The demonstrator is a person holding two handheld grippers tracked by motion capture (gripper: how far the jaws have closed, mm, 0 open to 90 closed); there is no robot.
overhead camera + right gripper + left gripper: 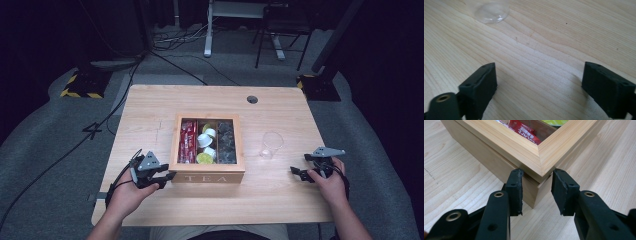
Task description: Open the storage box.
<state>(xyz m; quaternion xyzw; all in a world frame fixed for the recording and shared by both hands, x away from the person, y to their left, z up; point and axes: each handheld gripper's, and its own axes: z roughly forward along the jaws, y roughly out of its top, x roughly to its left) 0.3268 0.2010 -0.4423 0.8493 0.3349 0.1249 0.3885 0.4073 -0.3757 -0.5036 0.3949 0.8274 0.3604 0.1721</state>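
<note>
While the tea box (207, 150) sits in the middle of the bench (150, 105), its TEA side faces me and its long side runs front to back. My left tongs (537, 192) are open around its near left corner. My right tongs (539, 92) are open, near the clear cup (270, 145).

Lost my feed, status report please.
Left hand-held gripper open, straddling tea box corner. Right hand-held gripper open over bare table. Clear cup beside box.
</note>
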